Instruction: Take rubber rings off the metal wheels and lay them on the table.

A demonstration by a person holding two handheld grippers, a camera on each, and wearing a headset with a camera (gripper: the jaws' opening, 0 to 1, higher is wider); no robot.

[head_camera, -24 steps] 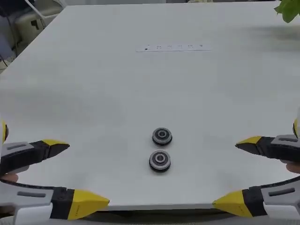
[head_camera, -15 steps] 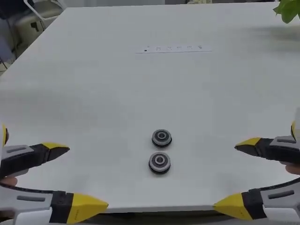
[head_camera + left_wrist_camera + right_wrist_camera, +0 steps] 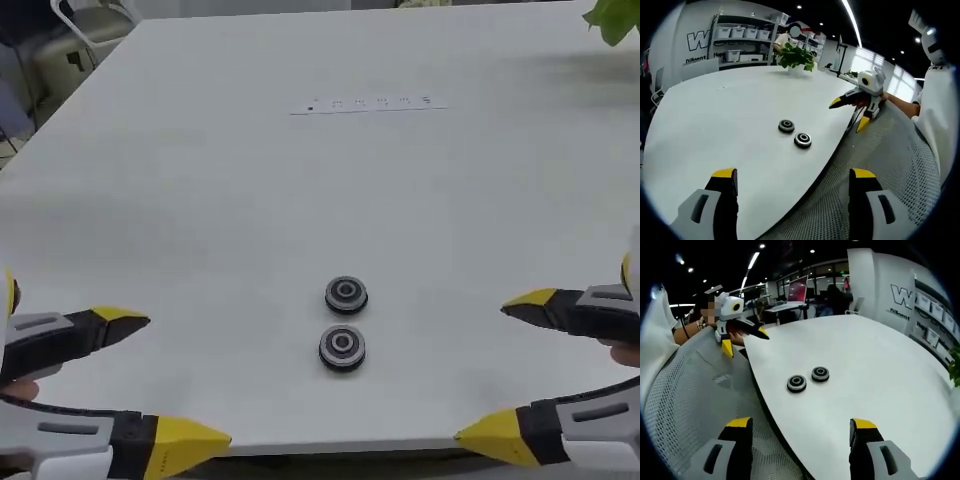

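Wheels: two small metal wheels are seen lying flat at the lower middle of the head view, the far wheel just above the near wheel, close together but not touching, on the white table near its front edge
Rings: a dark rubber band is seen around each wheel; neither is judged to have been taken off, and none is laid on the table
Left gripper: held at the lower left of the head view, fingers spread wide with nothing between them, well apart from the wheels
Right gripper: held at the lower right, fingers likewise spread wide and empty, well apart from the wheels
Step in hand: the task is judged to be at its start, with a first reach to be made
Doing it well: the near wheel is best taken first; it should be steadied by one gripper while the ring's outer edge is caught by a fingertip of the other and peeled away, since a flat wheel is likely to slide on the smooth top
Hard to make out: how the rings sit in the wheels cannot be told; the printing on the strip at the upper middle is too small to be read; both gripper bodies are cut off by the frame edges
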